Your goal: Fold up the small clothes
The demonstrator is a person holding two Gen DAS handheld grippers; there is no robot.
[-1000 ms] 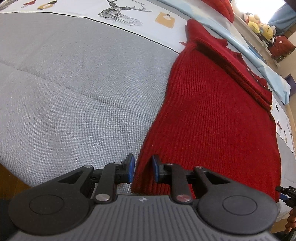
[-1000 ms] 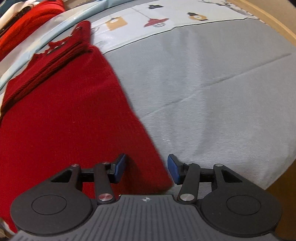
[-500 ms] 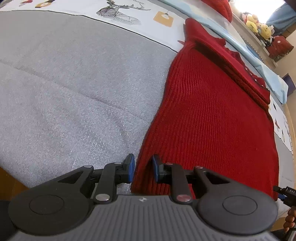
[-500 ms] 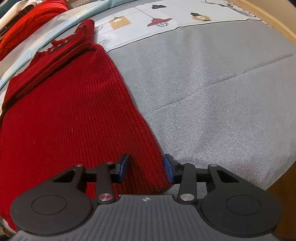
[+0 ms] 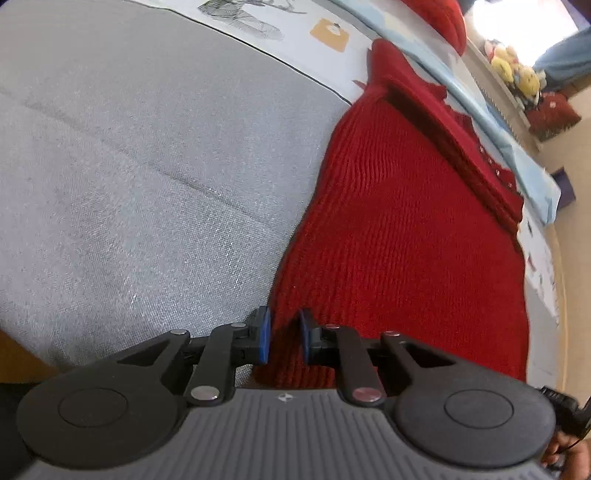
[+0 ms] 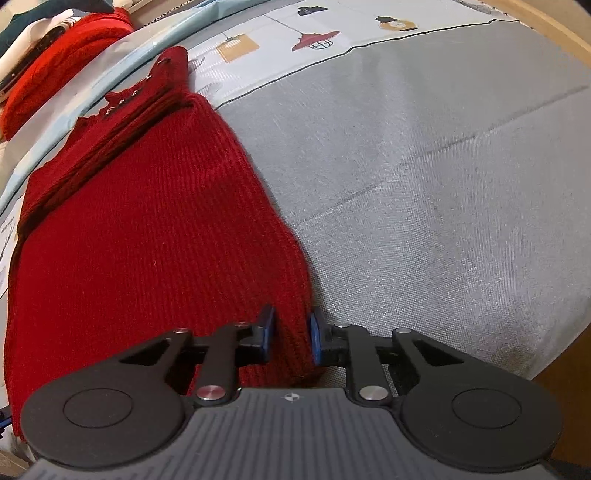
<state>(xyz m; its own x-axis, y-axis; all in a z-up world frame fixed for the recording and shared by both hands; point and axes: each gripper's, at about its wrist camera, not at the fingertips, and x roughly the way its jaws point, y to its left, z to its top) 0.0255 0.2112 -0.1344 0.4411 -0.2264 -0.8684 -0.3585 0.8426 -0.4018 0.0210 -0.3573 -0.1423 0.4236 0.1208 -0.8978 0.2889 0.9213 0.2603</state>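
L claw (image 5: pixel 283 336): my blue pads are pinched on the near-left hem corner of the red knit garment (image 5: pixel 406 229), w/ a fold of knit filling the gap between them; the jaws have just been closing a little further on it.

R claw (image 6: pixel 291 338): likewise clamped on the garment (image 6: pixel 147 251), at its near-right hem corner. These jaws have just been closing, from well apart to tight against the bunched knit now between the pads.

Garment: lies flat on the grey bedcover (image 5: pixel 129 166), its long axis running near-to-far, away from both my claws. Hem at the near edge of the bed, by me; neck end at the far end, reaching onto the printed strip (image 6: pixel 280 40) w/ lamp and deer drawings. The knit ribs run along the same near-far axis. A folded band of knit crosses the far end at a slant, w/ a row of small pale studs along it. Body widest at the near hem, narrowing toward the far end.

Beyond: a second red knit piece (image 6: pixel 62 62) lies past the far edge, apart from the garment. Plush toys (image 5: pixel 517 74) sit far right in the L view. Wooden bed frame (image 6: pixel 554 33) borders the cover on the right.
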